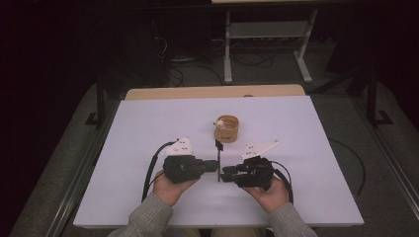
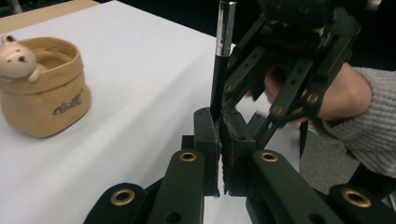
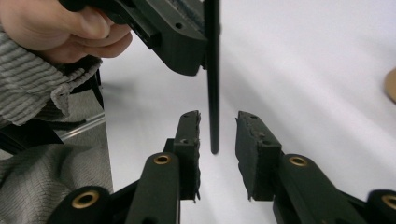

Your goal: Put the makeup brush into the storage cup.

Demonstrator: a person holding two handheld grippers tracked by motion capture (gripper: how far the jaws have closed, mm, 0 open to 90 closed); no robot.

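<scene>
Pen, black with a silver band near its upper end, stands upright just in front of the tan fabric pot on the white table. Left gripper: jaws closed tight on the pen's shaft. Right gripper: jaws parted, one on each side of the pen's lower end, pads not touching it. Bear figure: perched at the pot's rim. Both grippers sit nearer the person than the pot, facing each other.
</scene>
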